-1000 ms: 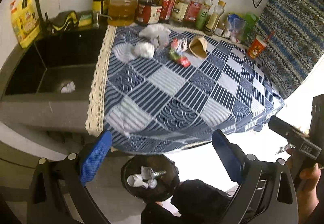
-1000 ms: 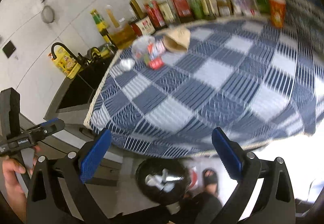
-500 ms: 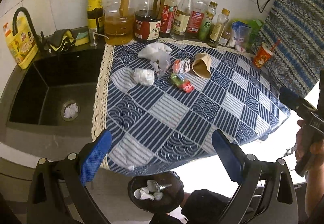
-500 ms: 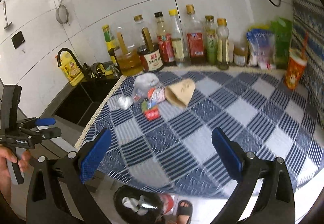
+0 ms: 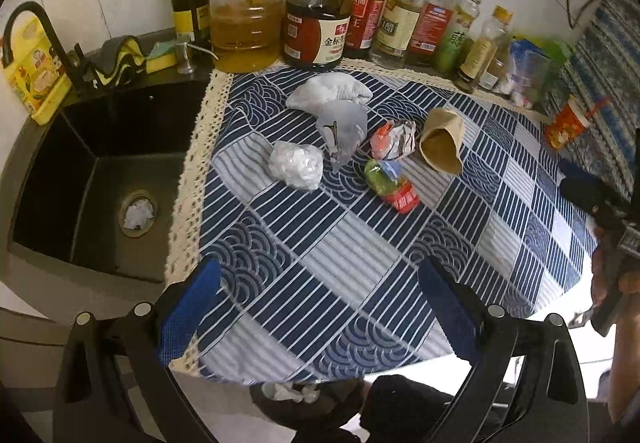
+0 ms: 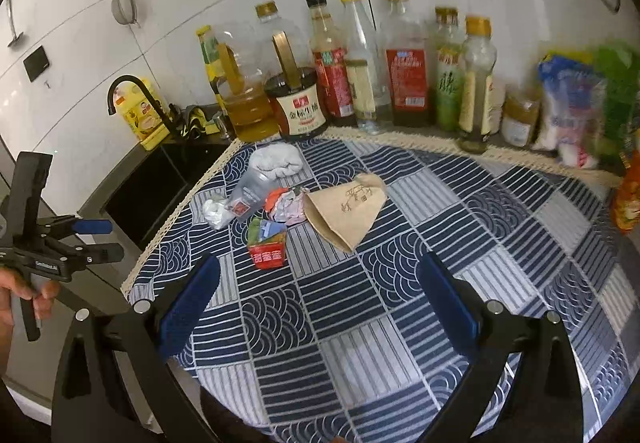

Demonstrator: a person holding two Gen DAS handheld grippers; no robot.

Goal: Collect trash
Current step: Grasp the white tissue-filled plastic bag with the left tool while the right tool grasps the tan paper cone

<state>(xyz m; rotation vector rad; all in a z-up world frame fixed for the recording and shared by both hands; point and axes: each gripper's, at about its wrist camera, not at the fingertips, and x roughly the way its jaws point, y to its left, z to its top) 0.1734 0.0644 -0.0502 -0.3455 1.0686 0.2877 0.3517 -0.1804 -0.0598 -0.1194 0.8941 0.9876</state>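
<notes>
Left gripper [image 5: 320,307] wide open, empty, over the counter's [image 5: 352,259] near edge; right gripper [image 6: 320,303] likewise open and empty. Both have risen and pushed in toward the counter over the last second, so a fresh pickup looks under way. Trash sits bunched toward the back edge, left of middle: crumpled white wad [image 5: 296,165], clear plastic bag [image 5: 344,131], red-green wrapper [image 5: 392,185], crumpled foil wrapper [image 5: 394,141], brown paper cone [image 5: 442,147]. Bin [image 5: 304,397] below the near edge is now mostly cut off; contents probably tissue, hard to tell. Another wad in the sink [image 5: 138,215] drain.
</notes>
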